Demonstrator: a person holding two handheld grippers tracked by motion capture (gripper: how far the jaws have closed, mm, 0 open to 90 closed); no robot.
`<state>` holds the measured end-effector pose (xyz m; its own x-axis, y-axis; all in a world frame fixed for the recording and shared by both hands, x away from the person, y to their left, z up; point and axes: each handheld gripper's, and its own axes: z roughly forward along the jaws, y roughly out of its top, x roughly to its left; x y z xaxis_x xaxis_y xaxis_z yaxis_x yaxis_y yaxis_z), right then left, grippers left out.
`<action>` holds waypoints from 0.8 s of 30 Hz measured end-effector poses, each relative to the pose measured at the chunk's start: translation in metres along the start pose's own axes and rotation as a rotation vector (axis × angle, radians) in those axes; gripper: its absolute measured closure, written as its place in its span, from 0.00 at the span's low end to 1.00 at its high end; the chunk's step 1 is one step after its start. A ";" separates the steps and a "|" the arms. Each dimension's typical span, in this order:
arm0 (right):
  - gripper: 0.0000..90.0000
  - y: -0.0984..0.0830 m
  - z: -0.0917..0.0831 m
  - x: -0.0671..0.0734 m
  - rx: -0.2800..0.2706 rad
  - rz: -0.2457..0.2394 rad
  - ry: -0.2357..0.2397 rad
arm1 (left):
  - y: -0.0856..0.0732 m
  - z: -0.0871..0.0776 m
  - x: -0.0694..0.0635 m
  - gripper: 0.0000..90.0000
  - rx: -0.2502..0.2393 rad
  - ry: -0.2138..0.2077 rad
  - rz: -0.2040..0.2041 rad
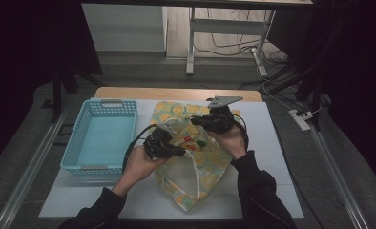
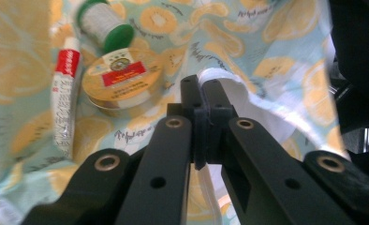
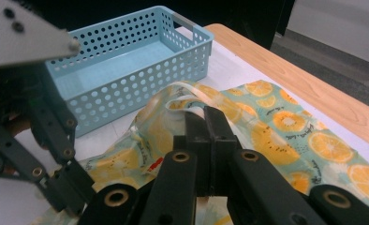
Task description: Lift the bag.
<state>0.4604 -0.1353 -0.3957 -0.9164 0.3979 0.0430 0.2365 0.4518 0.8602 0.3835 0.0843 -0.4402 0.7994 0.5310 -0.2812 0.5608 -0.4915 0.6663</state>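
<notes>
Both grippers are clamped on the mouth of the lemon-print bag (image 1: 195, 157), left gripper (image 2: 202, 93) and right gripper (image 3: 206, 123) each pinching the rim, holding it open on the table. Inside lie a round tin (image 2: 122, 80), a tube (image 2: 64, 93) and a green-capped bottle (image 2: 103, 22). Next, I'd guess one grip lets go to fish items over to the blue basket (image 1: 100, 138).

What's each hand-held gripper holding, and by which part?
Both grip the lemon-print bag by the rim of its opening: the left hand-held gripper is shut on the white-lined edge, and the right hand-held gripper is shut on the rim near the handle.
</notes>
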 end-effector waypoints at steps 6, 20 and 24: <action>1.00 0.008 -0.005 0.003 0.006 -0.017 -0.005 | 0.013 -0.015 0.005 1.00 -0.030 0.004 -0.001; 1.00 0.028 -0.016 0.006 0.004 -0.032 0.007 | 0.048 -0.052 0.011 1.00 -0.090 0.034 0.024; 1.00 0.033 -0.019 0.006 -0.001 -0.034 0.009 | 0.055 -0.061 0.012 1.00 -0.112 0.031 0.024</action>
<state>0.4563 -0.1331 -0.3573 -0.9266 0.3755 0.0183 0.2050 0.4639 0.8619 0.4114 0.1056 -0.3650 0.8042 0.5422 -0.2434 0.5124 -0.4250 0.7461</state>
